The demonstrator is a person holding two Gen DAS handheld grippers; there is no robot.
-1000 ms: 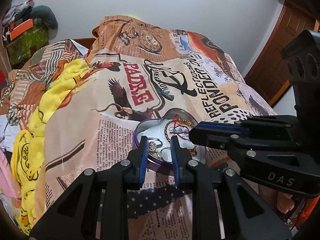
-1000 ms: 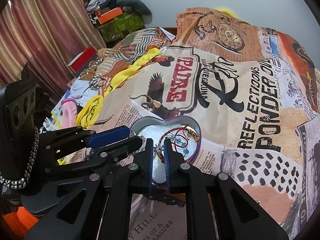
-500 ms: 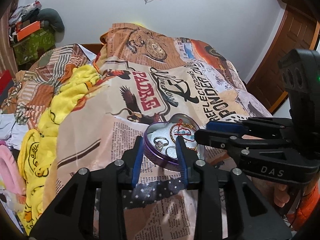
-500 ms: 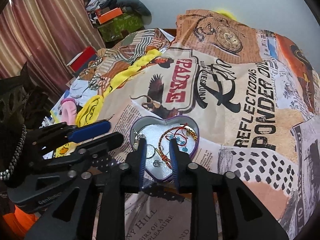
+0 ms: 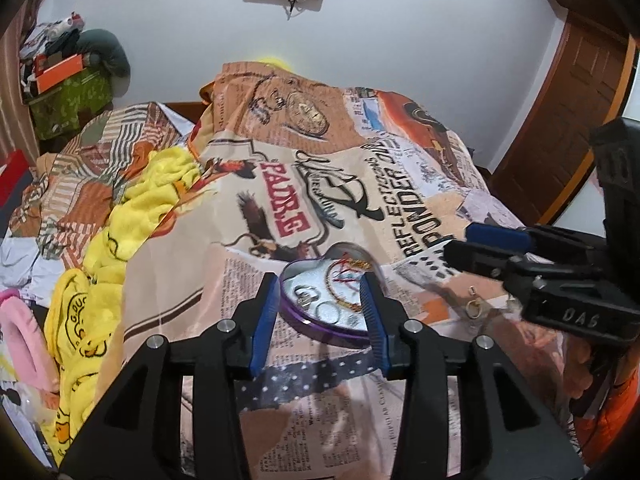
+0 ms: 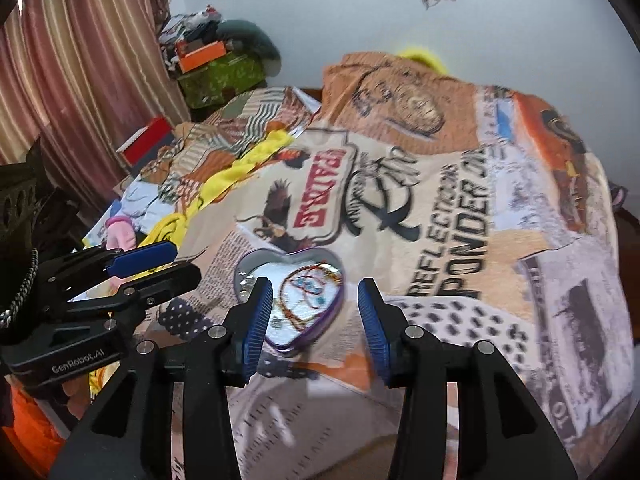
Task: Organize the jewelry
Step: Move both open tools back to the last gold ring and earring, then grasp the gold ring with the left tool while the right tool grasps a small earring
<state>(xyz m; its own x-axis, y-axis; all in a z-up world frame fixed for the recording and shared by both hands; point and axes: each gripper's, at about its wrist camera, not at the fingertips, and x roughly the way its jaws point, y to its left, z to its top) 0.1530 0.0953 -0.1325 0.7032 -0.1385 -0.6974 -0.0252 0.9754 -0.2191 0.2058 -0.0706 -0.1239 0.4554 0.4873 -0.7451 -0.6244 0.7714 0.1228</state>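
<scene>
A heart-shaped tin [image 5: 320, 330] with a purple rim lies on the printed bedspread. Inside it are silver rings [image 5: 306, 294] and a red thread bracelet [image 5: 344, 276]. My left gripper [image 5: 319, 284] hovers just in front of the tin; its jaws are opening and nothing is between them. Two small gold earrings [image 5: 474, 308] lie on the bedspread right of the tin, under my right gripper [image 5: 460, 242]. In the right wrist view the tin [image 6: 240, 276] holds the beaded bracelet [image 6: 308, 288]. My right gripper [image 6: 315, 286] hangs above it, jaws opening and empty, with my left gripper [image 6: 182, 262] at the left.
A yellow blanket [image 5: 132, 216] and a pink plush item [image 5: 20, 332] are bunched on the bed's left side. A red box [image 6: 146, 144] and striped curtains [image 6: 80, 60] stand at the far left. A wooden door [image 5: 568, 120] is at the right.
Both grippers went from shut to open and lifted back from the tin. The right gripper, earlier over the tin, has swung off to the right.
</scene>
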